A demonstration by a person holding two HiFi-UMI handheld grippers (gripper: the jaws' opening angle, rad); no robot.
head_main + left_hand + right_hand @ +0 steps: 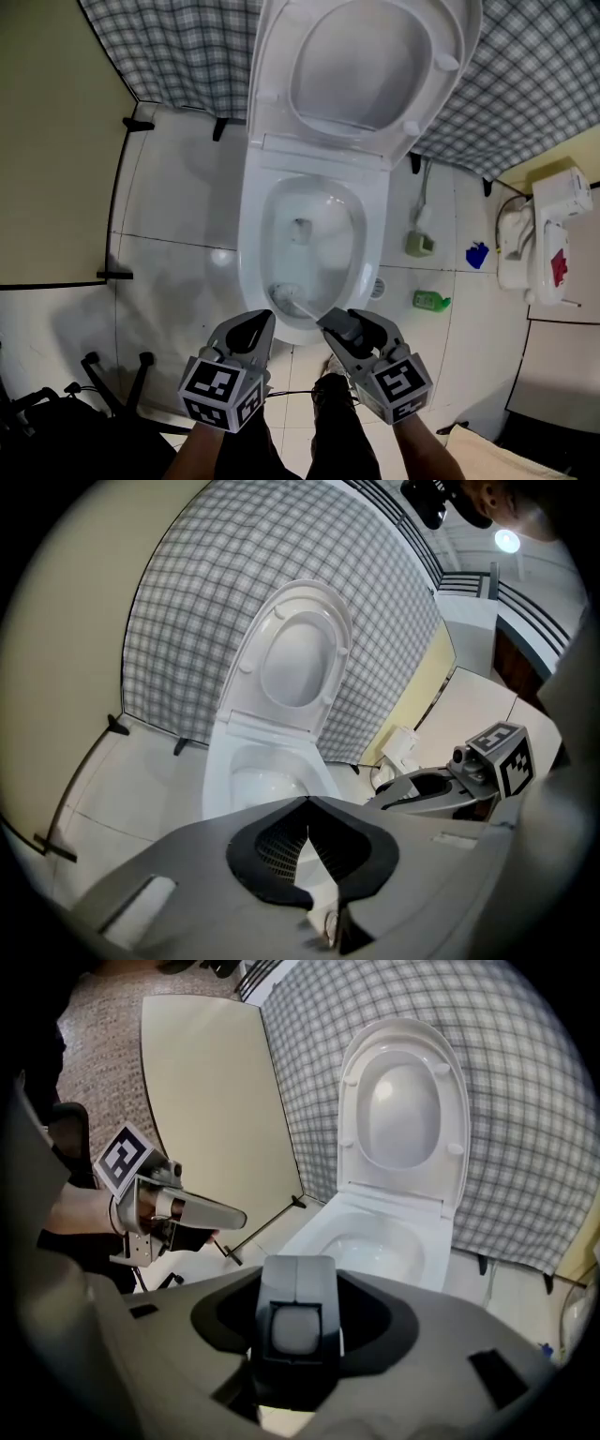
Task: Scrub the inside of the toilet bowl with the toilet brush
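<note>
The white toilet bowl [247,234] stands in the middle with its lid and seat [366,66] raised. The toilet brush's head [284,298] rests inside the bowl against the near wall. Its pale shaft runs back to my right gripper [339,323], which is shut on the brush's grey handle block [298,1327]. That block fills the gap between the jaws in the right gripper view. My left gripper [257,328] hovers just left of it over the bowl's front rim, its jaws touching at the tips [306,803] with nothing between them. The bowl [375,1241] lies ahead of both grippers.
On the tiled floor right of the toilet lie a green bottle [431,301], a green holder [419,244] and a small blue object [477,255]. A white appliance [548,244] sits at the far right. Checked wall covering [178,47] is behind; a black chair base [117,375] is at lower left.
</note>
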